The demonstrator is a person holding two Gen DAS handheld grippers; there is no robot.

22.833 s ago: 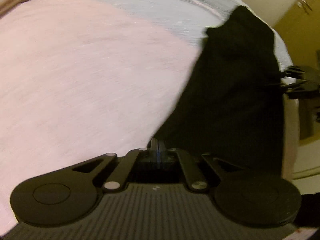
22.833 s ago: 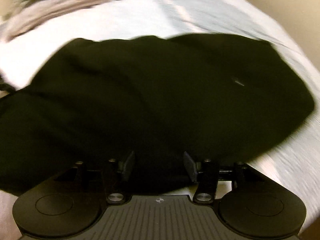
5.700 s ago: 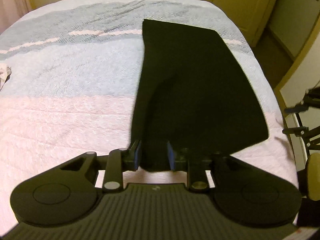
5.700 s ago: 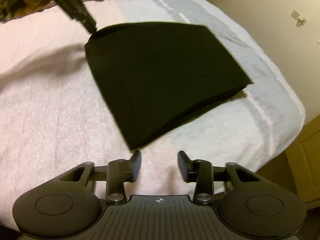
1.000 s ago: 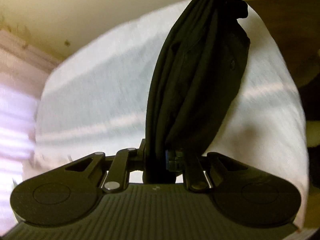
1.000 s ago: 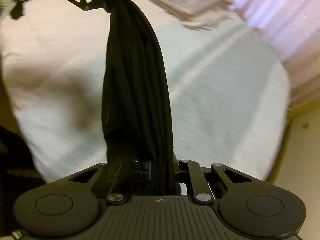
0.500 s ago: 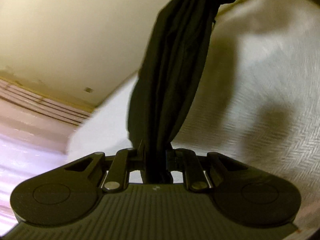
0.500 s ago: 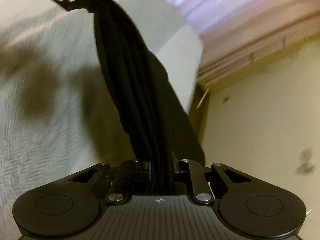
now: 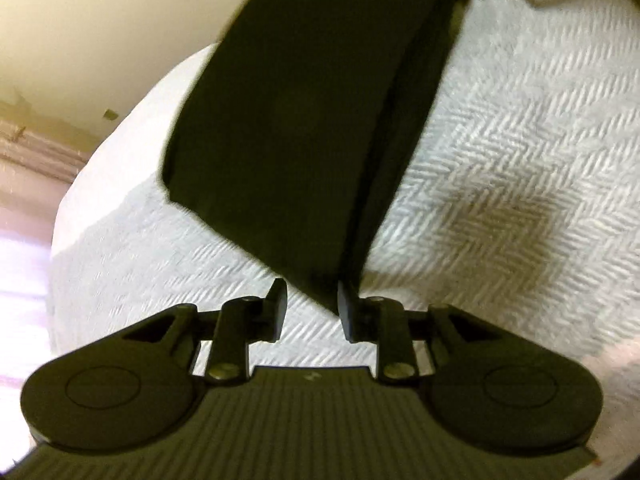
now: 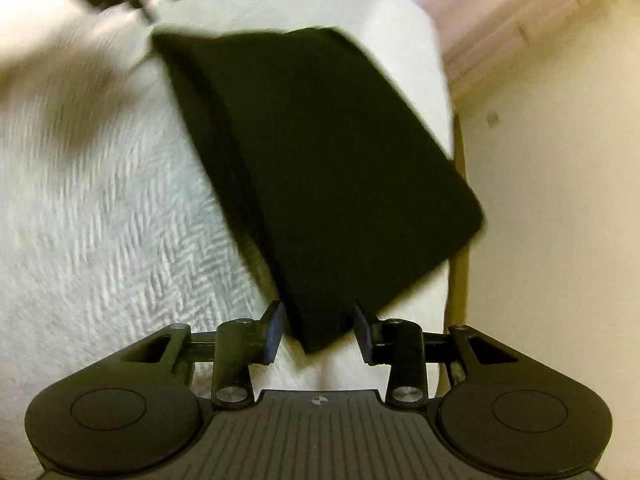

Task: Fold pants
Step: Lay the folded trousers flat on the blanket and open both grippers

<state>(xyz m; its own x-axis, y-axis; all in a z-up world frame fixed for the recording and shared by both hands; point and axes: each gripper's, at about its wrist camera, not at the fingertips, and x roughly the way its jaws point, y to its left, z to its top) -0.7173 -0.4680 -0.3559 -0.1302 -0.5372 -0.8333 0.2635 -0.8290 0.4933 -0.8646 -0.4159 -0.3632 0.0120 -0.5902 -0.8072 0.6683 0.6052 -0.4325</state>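
Fingers of the left gripper (image 9: 310, 308) are opening; a corner of the folded black pants (image 9: 304, 120) lies between them, against the right-hand pad, no longer pinched. The right gripper (image 10: 318, 330) is opening too, with the other near corner of the pants in its gap, clear of both pads. Outward from both, the pants lie as a flat dark rectangle on the white herringbone bedspread (image 9: 500, 152), close to the bed's edge by the cream wall (image 10: 560, 200). This looks like the release after laying down the last fold. Next, both grippers probably need to back off without dragging a corner. Blurred at far left in the right view, the other gripper is the only nearby obstacle.
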